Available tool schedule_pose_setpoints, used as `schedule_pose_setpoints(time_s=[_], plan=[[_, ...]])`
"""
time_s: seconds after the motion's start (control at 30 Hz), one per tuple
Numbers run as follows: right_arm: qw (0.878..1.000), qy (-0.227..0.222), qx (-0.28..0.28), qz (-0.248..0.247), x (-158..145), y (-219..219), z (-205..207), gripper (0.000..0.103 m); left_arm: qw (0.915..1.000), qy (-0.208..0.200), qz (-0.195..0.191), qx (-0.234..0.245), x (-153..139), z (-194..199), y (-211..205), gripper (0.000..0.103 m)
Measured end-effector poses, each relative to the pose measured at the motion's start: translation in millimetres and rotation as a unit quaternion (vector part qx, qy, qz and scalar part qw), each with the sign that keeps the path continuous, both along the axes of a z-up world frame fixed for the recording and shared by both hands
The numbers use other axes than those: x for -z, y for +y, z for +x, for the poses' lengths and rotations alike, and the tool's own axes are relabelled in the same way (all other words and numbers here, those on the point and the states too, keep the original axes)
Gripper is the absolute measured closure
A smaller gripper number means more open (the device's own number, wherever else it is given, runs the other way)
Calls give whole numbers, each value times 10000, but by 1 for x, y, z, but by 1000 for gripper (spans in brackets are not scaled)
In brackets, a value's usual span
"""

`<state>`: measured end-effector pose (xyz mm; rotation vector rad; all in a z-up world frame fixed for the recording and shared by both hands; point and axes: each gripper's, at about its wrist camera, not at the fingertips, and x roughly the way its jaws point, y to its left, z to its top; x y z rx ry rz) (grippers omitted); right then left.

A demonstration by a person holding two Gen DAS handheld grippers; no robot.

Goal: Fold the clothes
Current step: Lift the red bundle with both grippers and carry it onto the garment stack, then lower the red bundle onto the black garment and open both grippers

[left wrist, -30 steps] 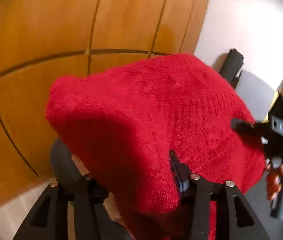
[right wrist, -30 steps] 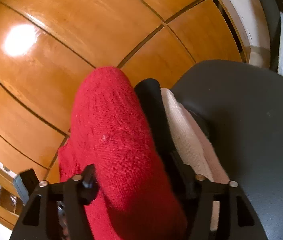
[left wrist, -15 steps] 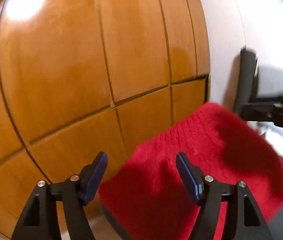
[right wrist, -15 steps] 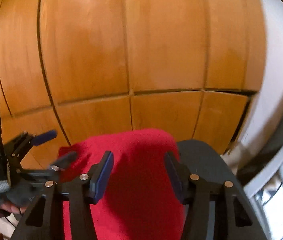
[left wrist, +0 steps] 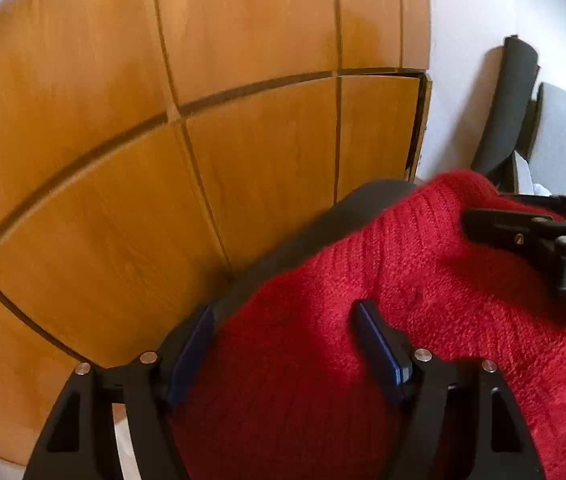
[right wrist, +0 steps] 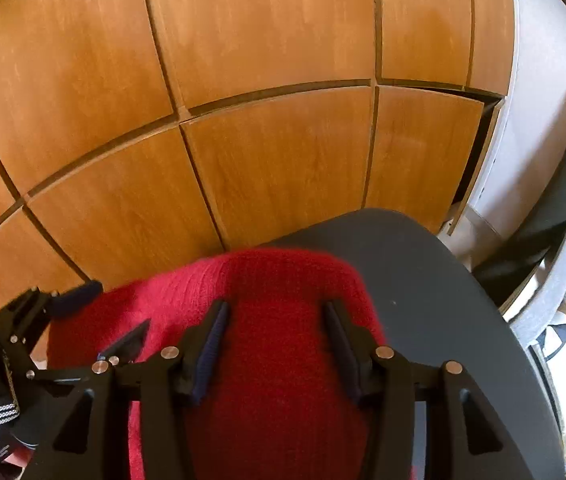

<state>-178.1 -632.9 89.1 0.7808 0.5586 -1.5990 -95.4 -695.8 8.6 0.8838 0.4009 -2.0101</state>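
Note:
A red knit sweater lies bunched on a dark grey seat. My left gripper hovers just over the sweater's left part. Its jaws are opening, and the knit shows between the blue pads without being pressed. My right gripper stands open over the sweater's far edge, fabric below its fingers and no grip on it. A right gripper finger reaches in over the sweater from the right. The left gripper appears at the sweater's left edge.
Wooden cabinet doors rise right behind the seat. A white wall and a dark chair back stand to the right. Bare grey seat extends to the right of the sweater.
A second ago both grippers held the sweater up. They let go, the jaws spread, and the sweater now rests on the seat with both grippers low over it.

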Motion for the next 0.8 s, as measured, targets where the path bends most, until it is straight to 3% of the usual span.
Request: schedule_pose_setpoints(time_s=[0.1,0.23,0.3,0.37,0.5,0.57,0.7,0.8], plan=[[9996,282,-29,-59,-8,-9,11,50,9999,-18,-161,-57,-4,5,9,27],[9984,469,-148,-261,-28,3,23,45,9986,90,-422,-311,-21,22,31,16],[9970,637,-252,-371,-41,16,33,33,9976,316,-368,-504,-32,40,44,10],[9939,838,-256,-668,-56,42,44,13,9959,553,-279,-654,-40,57,55,7],[9901,698,-122,-1208,-67,108,54,12,9915,736,-292,-1031,-47,94,96,6],[9897,629,151,-1275,-60,146,58,12,9889,909,-311,-1130,-45,113,122,3],[9902,365,711,-1145,-19,221,71,12,9850,1229,-327,-1164,-30,144,181,0],[9905,349,983,-901,22,256,84,12,9860,1069,-433,-1202,-14,152,223,0]])
